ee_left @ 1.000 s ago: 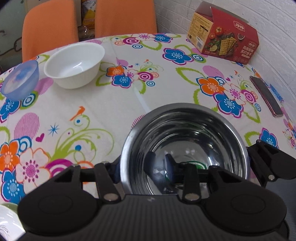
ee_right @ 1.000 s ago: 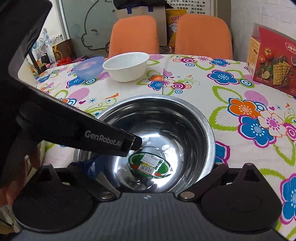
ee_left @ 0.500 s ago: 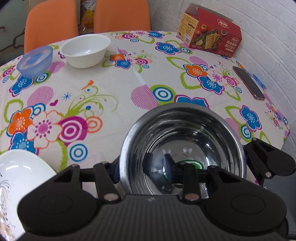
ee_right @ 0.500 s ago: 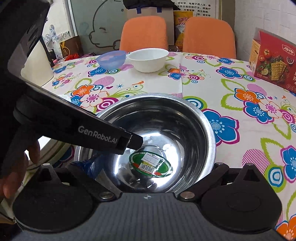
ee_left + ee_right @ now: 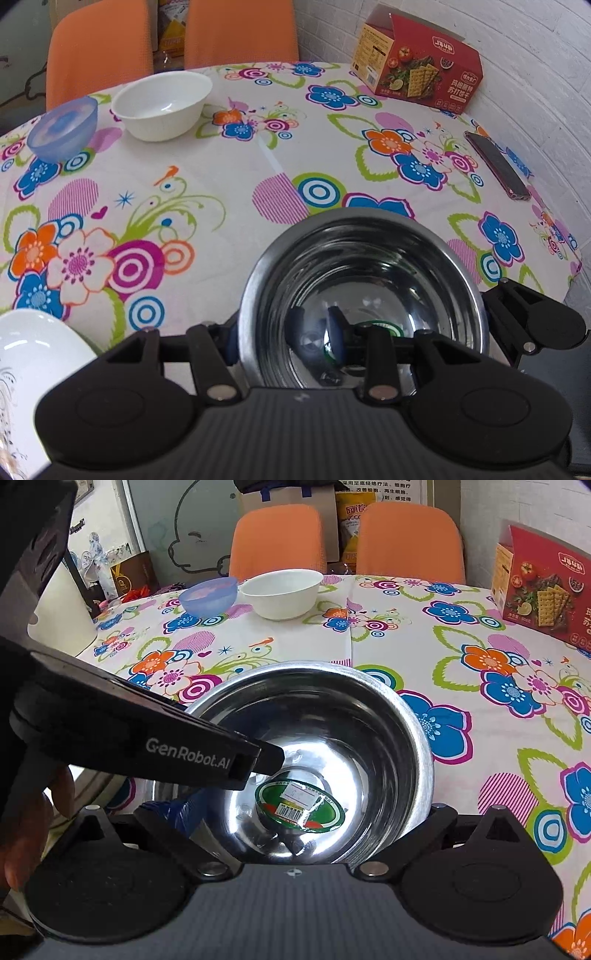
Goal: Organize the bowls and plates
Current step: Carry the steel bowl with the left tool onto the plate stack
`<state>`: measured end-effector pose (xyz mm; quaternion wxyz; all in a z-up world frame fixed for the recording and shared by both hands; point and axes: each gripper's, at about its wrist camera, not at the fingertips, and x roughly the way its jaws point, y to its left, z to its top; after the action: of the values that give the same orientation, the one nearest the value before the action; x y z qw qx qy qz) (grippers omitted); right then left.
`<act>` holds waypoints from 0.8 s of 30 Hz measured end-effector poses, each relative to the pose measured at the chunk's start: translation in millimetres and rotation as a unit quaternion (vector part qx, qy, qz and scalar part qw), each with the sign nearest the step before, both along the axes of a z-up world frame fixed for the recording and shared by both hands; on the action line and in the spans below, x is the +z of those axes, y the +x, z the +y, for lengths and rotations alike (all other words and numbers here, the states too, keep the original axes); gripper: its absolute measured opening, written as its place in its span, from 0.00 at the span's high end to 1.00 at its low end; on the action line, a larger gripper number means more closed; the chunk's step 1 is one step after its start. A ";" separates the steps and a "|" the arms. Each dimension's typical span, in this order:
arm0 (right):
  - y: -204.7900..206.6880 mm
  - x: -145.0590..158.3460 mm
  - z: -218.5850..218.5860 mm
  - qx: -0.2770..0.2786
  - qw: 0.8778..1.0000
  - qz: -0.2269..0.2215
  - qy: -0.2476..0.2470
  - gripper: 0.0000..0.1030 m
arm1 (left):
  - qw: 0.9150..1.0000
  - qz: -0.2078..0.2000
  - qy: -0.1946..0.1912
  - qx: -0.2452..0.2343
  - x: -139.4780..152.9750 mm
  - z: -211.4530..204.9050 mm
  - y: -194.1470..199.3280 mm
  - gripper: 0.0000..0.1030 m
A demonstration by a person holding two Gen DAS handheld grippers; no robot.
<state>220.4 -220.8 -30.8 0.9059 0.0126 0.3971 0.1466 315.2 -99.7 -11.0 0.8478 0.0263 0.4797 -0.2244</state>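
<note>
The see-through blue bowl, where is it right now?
The blue bowl sits at the far left of the table in the left wrist view, right beside the white bowl and in front of an orange chair.

Black ribbed gripper, silver screws, white "GenRobot.AI" lettering

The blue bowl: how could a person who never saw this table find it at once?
Look to the far edge of the flowered table, before the orange chairs. Two bowls stand there; the blue bowl is the smaller, translucent one, left of the white bowl.
</note>
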 end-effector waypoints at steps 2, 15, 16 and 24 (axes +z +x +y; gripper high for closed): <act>4.4 -2.7 -1.1 0.005 1.000 0.004 0.003 0.14 | 1.000 0.002 0.004 0.002 -2.2 -0.1 4.4 0.68; -13.8 23.0 -32.3 -0.033 0.999 -0.031 0.003 0.15 | 0.997 -0.055 -0.018 0.043 21.7 18.2 5.2 0.24; -16.8 27.6 -35.5 -0.038 0.999 -0.038 0.004 0.15 | 0.997 -0.060 -0.021 0.049 26.0 21.6 3.6 0.24; -16.6 44.1 -35.4 -0.043 0.998 -0.049 0.004 0.15 | 0.992 -0.100 -0.034 0.063 52.5 44.3 -13.5 0.24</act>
<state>203.9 -256.2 13.2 0.9296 0.0262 0.3509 0.1096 301.7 -55.5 41.5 0.9043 -0.0109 0.3858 -0.1827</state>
